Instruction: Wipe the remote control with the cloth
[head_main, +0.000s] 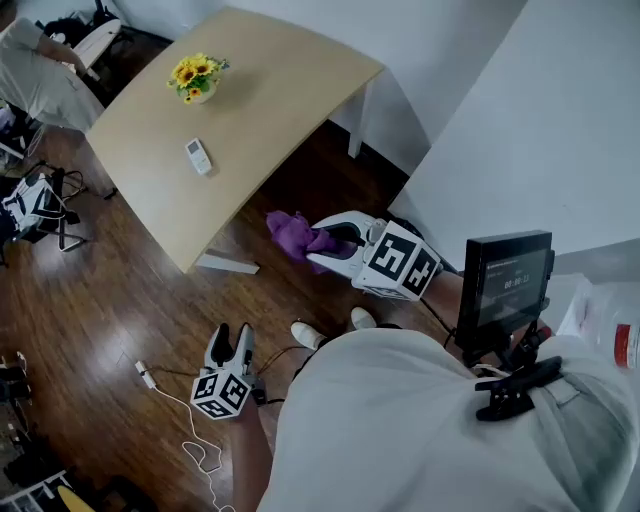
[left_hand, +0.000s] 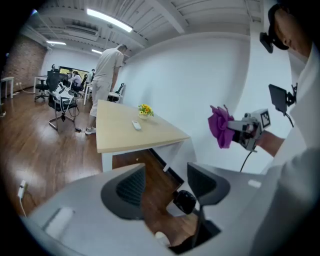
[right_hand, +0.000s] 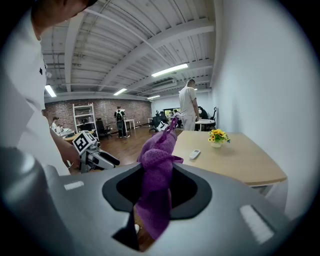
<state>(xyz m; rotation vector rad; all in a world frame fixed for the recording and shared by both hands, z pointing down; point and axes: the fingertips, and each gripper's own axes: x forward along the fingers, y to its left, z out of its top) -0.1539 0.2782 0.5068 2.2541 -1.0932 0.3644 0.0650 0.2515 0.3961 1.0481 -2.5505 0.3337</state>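
A small white remote control (head_main: 199, 157) lies on the light wooden table (head_main: 270, 90), far ahead of both grippers; the left gripper view also shows the remote control (left_hand: 136, 125), and so does the right gripper view, remote control (right_hand: 195, 154). A purple cloth (head_main: 293, 237) is bunched between the jaws of my right gripper (head_main: 322, 246), held in the air off the table's near edge. In the right gripper view the cloth (right_hand: 159, 165) hangs down from the right gripper (right_hand: 157, 189). My left gripper (head_main: 232, 338) hangs low over the floor, jaws apart and empty, as the left gripper (left_hand: 162, 187) shows in its own view.
A pot of yellow flowers (head_main: 196, 78) stands on the table beyond the remote. A white cable (head_main: 185, 420) lies on the wooden floor. A person (left_hand: 106, 75) stands at the table's far end near office chairs (left_hand: 60, 100). A white wall (head_main: 530, 110) is at right.
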